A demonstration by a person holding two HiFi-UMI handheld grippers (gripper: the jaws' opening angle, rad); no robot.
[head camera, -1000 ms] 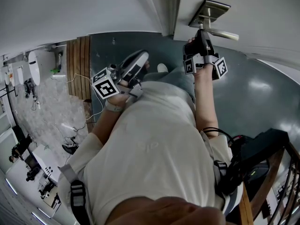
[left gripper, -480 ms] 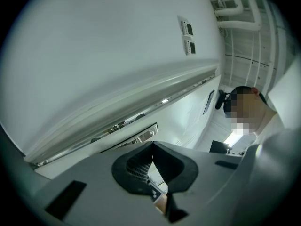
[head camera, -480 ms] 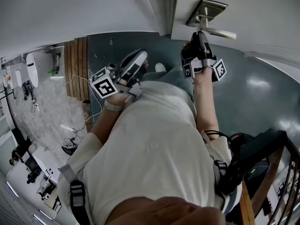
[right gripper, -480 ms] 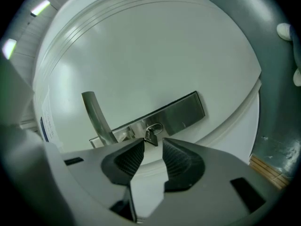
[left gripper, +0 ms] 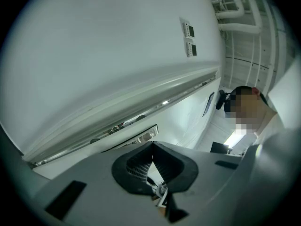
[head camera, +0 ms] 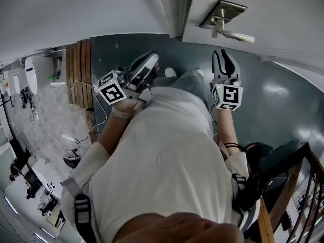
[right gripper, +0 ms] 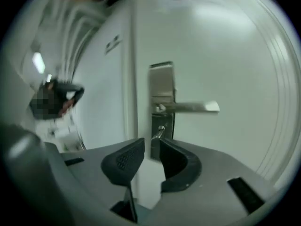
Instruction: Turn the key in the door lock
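Observation:
The white door's steel lock plate (head camera: 223, 11) (right gripper: 162, 86) carries a lever handle (head camera: 237, 35) (right gripper: 190, 108). A key (right gripper: 159, 133) sticks out of the lock just under the handle. My right gripper (head camera: 223, 57) (right gripper: 151, 145) hangs a short way back from the door, pointing at the lock. Its jaws have just been opening and stand open with nothing between them; the key lies beyond the fingertips. My left gripper (head camera: 152, 61) (left gripper: 153, 146) is held by the chest, shut on nothing, facing a white wall.
The door frame's edge (head camera: 178, 9) runs left of the lock. Wooden boards (head camera: 84, 72) and loose cables (head camera: 86, 130) lie on the floor at left. A black case (head camera: 277, 168) and a wooden railing (head camera: 283, 206) stand at lower right. Wall switches (left gripper: 189, 37) show in the left gripper view.
My right gripper was up at the lock under the handle; it has opened and drawn back from the door, leaving the key in the lock. The left gripper has stayed put.

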